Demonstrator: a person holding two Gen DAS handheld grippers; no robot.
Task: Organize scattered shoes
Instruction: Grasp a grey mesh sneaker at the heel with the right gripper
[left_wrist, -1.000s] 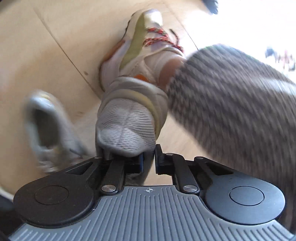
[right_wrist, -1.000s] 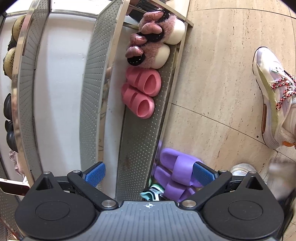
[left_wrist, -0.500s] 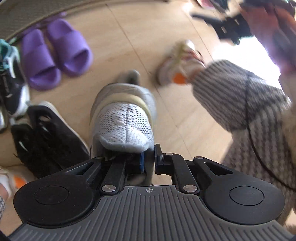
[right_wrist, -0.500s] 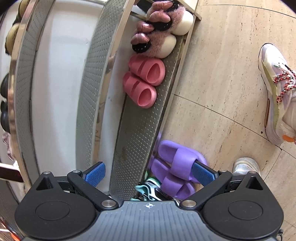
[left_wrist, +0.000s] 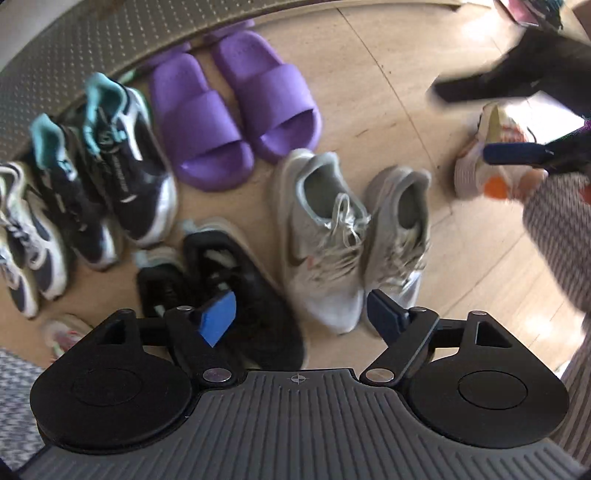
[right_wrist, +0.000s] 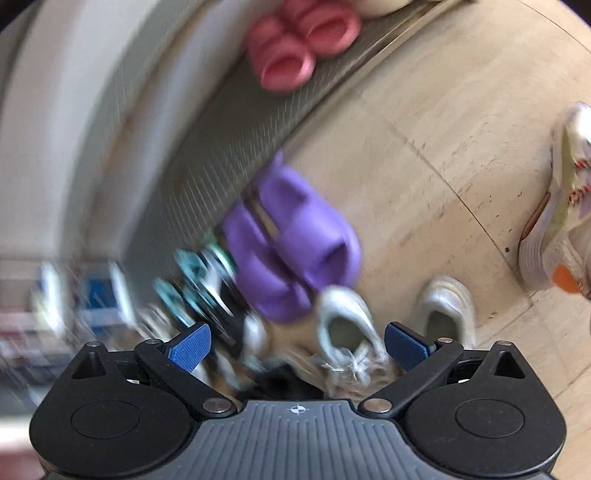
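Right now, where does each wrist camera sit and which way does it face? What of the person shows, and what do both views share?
Left wrist: on the left gripper, looking straight down at floor shoes; jaws opening, nothing between them; a knitted sleeve at right, and the right gripper intrudes at upper right.
Right wrist: on the right gripper, tilted down toward the shoe rack; jaws closing, empty; no body visible.
Shared: purple slides, grey sneakers.

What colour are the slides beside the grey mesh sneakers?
Purple foam slides, clearest in the left wrist view.
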